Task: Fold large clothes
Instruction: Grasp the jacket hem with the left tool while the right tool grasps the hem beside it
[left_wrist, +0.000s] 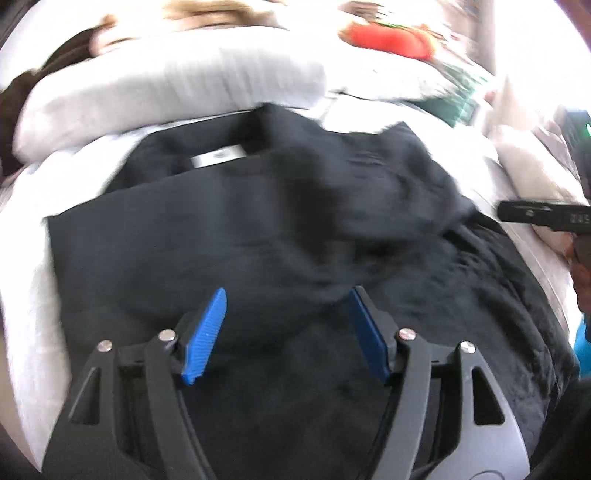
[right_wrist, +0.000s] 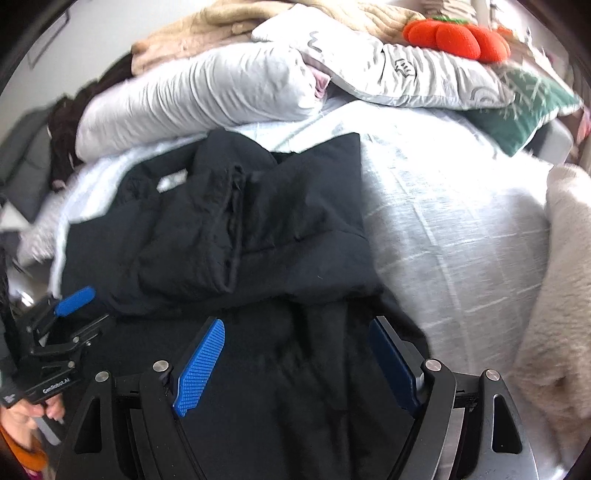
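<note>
Only the left wrist view shows the black garment's (left_wrist: 258, 229) neck label (left_wrist: 218, 160) — both grippers, left gripper (left_wrist: 288, 314) and right gripper (right_wrist: 295, 343), tilt down, jaws apart, empty.

Bed with pale grey-white woven cover (right_wrist: 443, 221) carries everything. Black fabric garment (right_wrist: 258, 229), partly folded, lies near and left of centre. Long white pillow (right_wrist: 192, 99) lies along far edge; green cushion with pale pattern (right_wrist: 524, 107) far right; fluffy cream blanket (right_wrist: 565, 277) at right edge.
</note>
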